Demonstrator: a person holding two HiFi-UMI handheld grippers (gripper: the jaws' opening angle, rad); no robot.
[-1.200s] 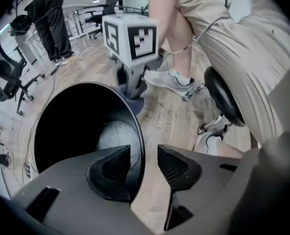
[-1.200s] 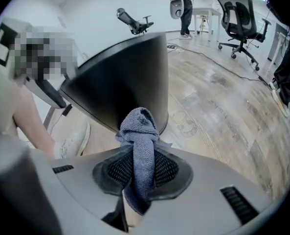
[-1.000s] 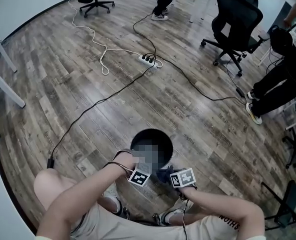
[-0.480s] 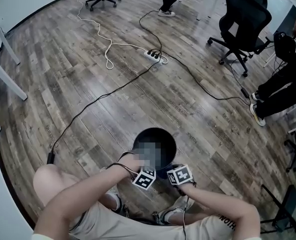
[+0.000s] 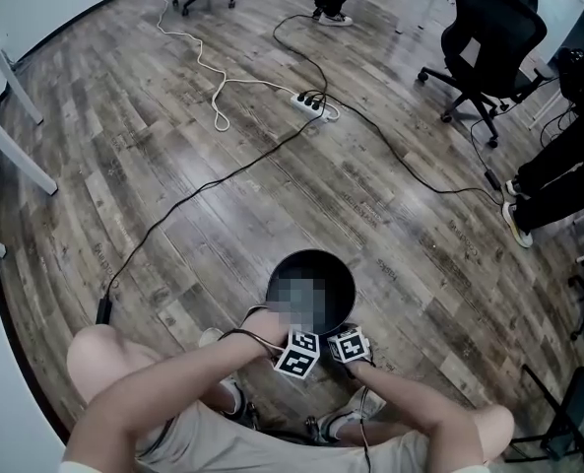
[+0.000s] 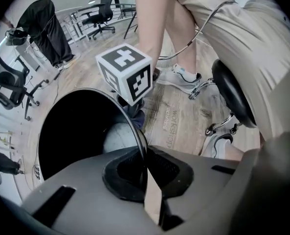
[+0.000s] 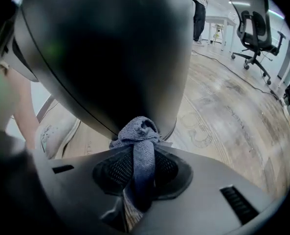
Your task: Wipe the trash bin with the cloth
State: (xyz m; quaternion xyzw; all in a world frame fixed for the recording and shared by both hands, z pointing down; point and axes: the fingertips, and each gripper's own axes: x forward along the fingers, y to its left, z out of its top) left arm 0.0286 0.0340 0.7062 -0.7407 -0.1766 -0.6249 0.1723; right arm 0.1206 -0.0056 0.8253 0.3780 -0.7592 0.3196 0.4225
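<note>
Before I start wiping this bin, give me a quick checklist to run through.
1. The left gripper shut on the rim of the round black plastic trash bin: ok; jaws have just been closing onto it.
2. The blue-grey woven cloth clamped in the right gripper: ok.
3. Cloth touching bin's outer wall: ok.
4. Bin flat on the wooden floor: cannot tell.
5. The black floor cable apart from the bin: ok.
</note>
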